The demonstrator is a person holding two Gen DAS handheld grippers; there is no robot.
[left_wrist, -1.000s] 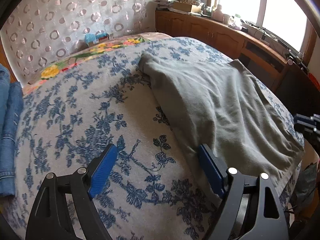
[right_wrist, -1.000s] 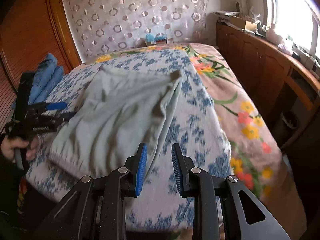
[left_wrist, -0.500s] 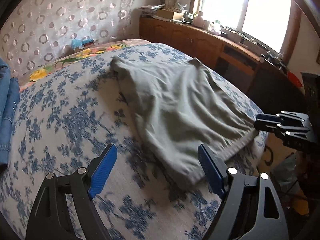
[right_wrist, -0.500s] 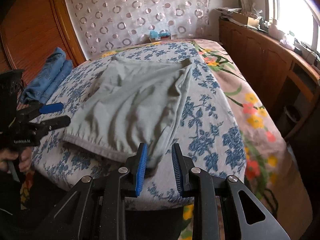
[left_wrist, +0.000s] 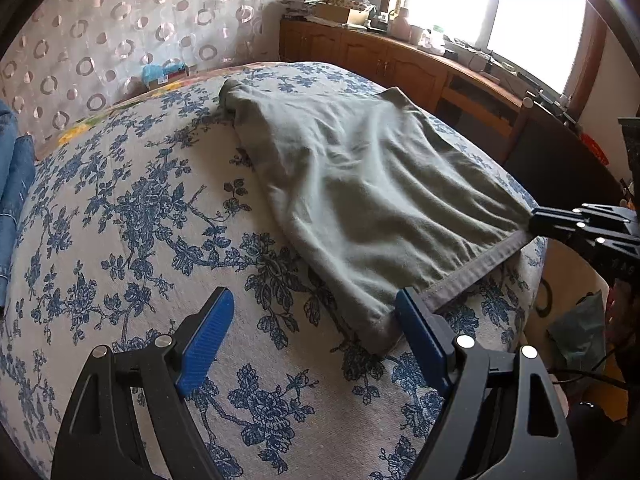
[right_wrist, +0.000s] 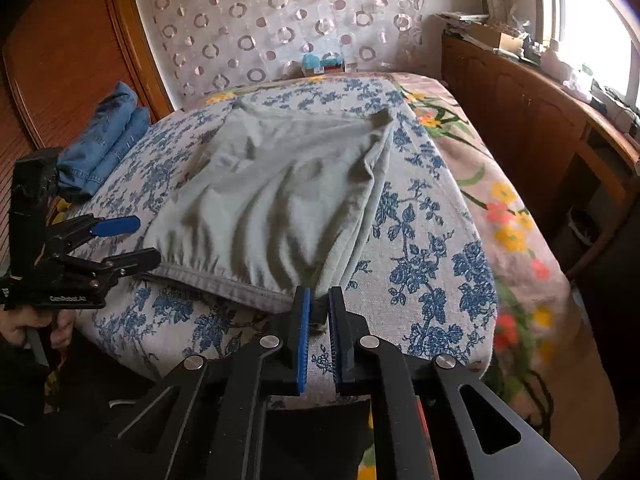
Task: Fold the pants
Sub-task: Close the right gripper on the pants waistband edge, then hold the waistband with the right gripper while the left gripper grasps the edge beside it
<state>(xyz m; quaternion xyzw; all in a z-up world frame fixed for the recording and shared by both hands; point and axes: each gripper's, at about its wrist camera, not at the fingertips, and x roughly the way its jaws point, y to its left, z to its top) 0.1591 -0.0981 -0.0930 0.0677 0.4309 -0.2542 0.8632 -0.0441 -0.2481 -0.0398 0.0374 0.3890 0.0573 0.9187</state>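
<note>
Grey-green pants (left_wrist: 360,184) lie folded on the blue-flowered bed cover (left_wrist: 132,216), waistband toward the near edge. They also show in the right wrist view (right_wrist: 280,200). My left gripper (left_wrist: 316,324) is open, its right finger beside the near waistband corner. In the right wrist view the left gripper (right_wrist: 132,240) sits at the left waistband corner, one finger above and one below the fabric's edge. My right gripper (right_wrist: 318,312) is shut on the other waistband corner; it shows in the left wrist view (left_wrist: 536,224) at the cloth's right end.
Folded blue jeans (right_wrist: 104,140) lie at the bed's left side. A wooden cabinet (right_wrist: 540,112) with clutter runs under the window on the right. A patterned headboard (right_wrist: 280,28) and small blue packet (right_wrist: 320,62) stand at the bed's far end.
The right gripper has closed onto the waistband corner and pulled the pants toward the bed's near edge. The left gripper has come down to the other waistband corner, still open.
</note>
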